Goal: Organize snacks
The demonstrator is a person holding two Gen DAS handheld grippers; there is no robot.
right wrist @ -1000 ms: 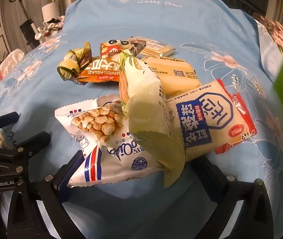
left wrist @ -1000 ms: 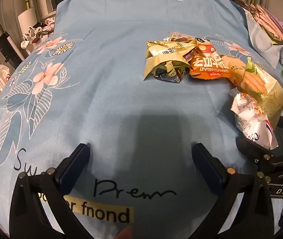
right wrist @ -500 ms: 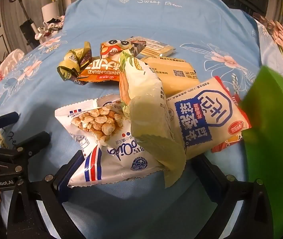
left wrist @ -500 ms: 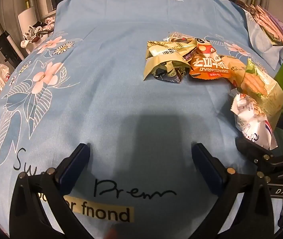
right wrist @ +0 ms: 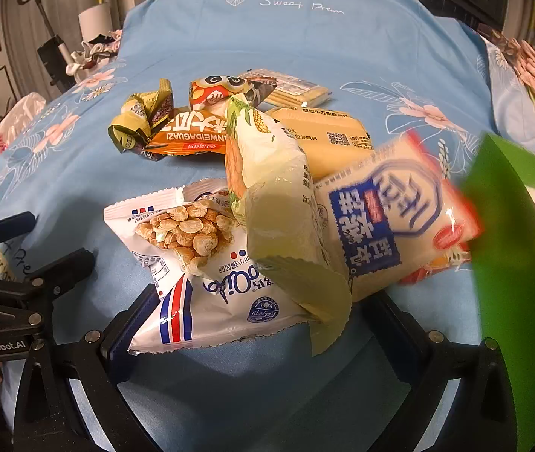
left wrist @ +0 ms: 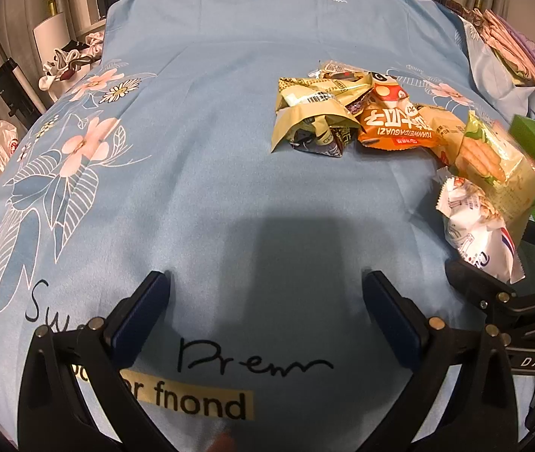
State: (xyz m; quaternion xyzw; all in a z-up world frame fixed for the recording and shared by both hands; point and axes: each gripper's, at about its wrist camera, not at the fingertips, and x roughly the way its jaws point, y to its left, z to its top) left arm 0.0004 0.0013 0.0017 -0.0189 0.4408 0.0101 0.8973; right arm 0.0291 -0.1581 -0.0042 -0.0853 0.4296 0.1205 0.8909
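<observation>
While my left gripper hovers wide open over bare blue bedsheet, holding nothing, my right gripper is spread wide too, gripping nothing. The white peanut packet lies between its fingers, overlapping the left one; I cannot tell whether they touch. Beyond it, the snack pile sits mid-sheet, with a blurred green box at the right edge.

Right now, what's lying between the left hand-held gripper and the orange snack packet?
Nothing: in the left wrist view, only bare blue bedsheet lies between the open left hand-held gripper and the orange snack packet.
</observation>
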